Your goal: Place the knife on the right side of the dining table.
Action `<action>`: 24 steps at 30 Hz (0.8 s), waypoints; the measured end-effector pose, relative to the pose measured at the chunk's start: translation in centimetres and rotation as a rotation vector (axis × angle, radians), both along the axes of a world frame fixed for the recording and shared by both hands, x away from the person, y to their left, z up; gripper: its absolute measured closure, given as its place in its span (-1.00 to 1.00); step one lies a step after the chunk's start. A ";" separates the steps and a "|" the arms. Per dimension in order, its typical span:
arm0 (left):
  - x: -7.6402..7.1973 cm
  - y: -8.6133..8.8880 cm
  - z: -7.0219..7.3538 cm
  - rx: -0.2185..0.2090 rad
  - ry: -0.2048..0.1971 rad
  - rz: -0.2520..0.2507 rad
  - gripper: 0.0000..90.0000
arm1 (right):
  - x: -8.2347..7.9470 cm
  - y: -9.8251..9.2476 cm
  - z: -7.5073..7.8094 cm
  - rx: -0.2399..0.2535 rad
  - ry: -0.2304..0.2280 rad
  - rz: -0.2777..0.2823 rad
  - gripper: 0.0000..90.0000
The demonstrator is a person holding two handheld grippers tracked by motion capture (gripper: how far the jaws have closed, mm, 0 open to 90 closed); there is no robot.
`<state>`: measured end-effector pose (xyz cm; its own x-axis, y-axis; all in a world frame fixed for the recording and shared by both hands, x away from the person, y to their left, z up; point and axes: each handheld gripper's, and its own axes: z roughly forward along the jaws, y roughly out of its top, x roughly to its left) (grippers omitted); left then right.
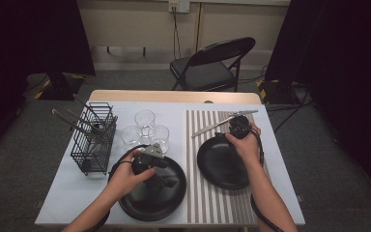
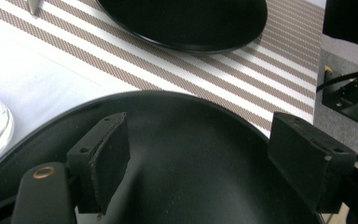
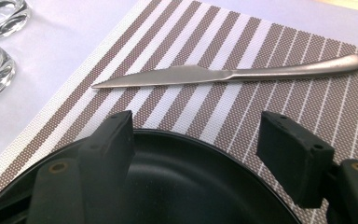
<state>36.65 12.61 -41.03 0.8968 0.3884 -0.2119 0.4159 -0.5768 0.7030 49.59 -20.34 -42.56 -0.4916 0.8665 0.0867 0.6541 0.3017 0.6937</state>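
Currently, table setting in progress. Largest first: the wooden table under a white cloth (image 1: 72, 186), then the brown-and-white striped woven placemat (image 1: 200, 203) on its right half. Two round matte black plates: one (image 1: 222, 166) sits on the placemat, the other (image 1: 171, 200) lies on the bare cloth just left of the mat. A black wire cutlery caddy (image 1: 94, 140) stands at far left with utensil handles sticking out; three clear glass tumblers (image 1: 146, 129) cluster beside it.

Smaller items: a matte silver table knife (image 3: 223, 74) lies on the mat just beyond the right-hand plate's far rim, blade pointing toward the tumblers.

The left gripper (image 2: 198, 158) hovers over the left plate, jaws spread wide, nothing between them. The right gripper (image 3: 196, 149) hangs over the far rim of the plate on the mat, aimed at the knife, jaws likewise wide and empty.

Judgement: knife pickup looks like the step in hand. To do it well, advance past the rim, straddle the handle across its narrow width, lower until both pads flank it, then close squarely; a thin flat handle will likely slip otherwise.
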 end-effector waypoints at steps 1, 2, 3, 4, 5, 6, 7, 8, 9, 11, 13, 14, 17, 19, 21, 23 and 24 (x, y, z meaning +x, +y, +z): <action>-0.1 0.1 0.0 0.002 -0.001 0.003 -0.55 | 0.2 0.1 0.0 -0.003 -0.004 0.008 -0.40; -0.3 0.3 0.0 0.004 0.003 -0.001 -0.55 | 0.4 0.3 0.0 -0.006 -0.008 0.011 -0.40; -0.3 0.4 0.0 -0.001 0.002 0.001 -0.54 | 0.5 0.3 0.0 -0.007 -0.008 0.007 -0.39; -0.4 0.4 0.0 -0.001 0.001 0.007 -0.55 | 0.6 0.3 0.1 -0.003 -0.006 0.010 -0.39; -0.4 0.5 0.0 -0.001 -0.001 0.006 -0.54 | 0.8 0.4 0.1 -0.001 -0.009 0.011 -0.39; -0.4 0.6 0.0 0.015 -0.002 -0.001 -0.54 | 0.8 0.5 0.2 -0.006 -0.010 0.010 -0.38; -0.4 0.7 0.0 0.023 0.000 -0.008 -0.54 | 1.0 0.5 0.2 -0.013 -0.012 0.010 -0.38; -0.5 0.7 -0.1 0.006 -0.001 0.000 -0.55 | 1.1 0.6 0.3 -0.016 -0.013 0.014 -0.38; -0.6 0.8 -0.1 0.020 0.001 -0.002 -0.55 | 1.2 0.6 0.3 -0.020 -0.013 0.016 -0.37; -0.7 0.8 -0.2 0.004 0.003 -0.003 -0.55 | 1.4 0.6 0.3 -0.020 -0.014 0.015 -0.37; -0.7 0.9 -0.1 0.015 0.000 -0.008 -0.55 | 1.7 0.6 0.3 -0.023 -0.014 0.014 -0.36; -0.8 1.0 -0.2 0.006 0.002 0.002 -0.55 | 1.8 0.5 0.3 -0.021 -0.012 0.014 -0.36; -0.8 1.2 -0.2 0.009 0.008 -0.002 -0.55 | 2.3 0.5 0.0 -0.024 -0.011 0.011 -0.34; -0.8 1.3 -0.3 0.001 0.007 0.004 -0.55 | 2.6 0.5 -0.2 -0.025 -0.007 0.008 -0.34; -0.9 1.5 -0.2 0.018 0.012 0.000 -0.54 | 3.0 0.6 -0.4 -0.027 -0.006 0.011 -0.31; -0.9 1.6 -0.3 0.012 0.012 0.007 -0.55 | 3.3 0.6 -0.5 -0.031 -0.005 0.005 -0.31; -0.9 1.7 -0.3 0.018 0.009 0.003 -0.55 | 3.4 0.6 -0.5 -0.031 -0.010 0.001 -0.31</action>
<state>35.76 14.31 -41.32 0.8940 0.3946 -0.2124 0.4234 -0.5884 0.6888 53.02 -19.74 -43.06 -0.4934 0.8681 0.0545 0.6465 0.3241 0.6907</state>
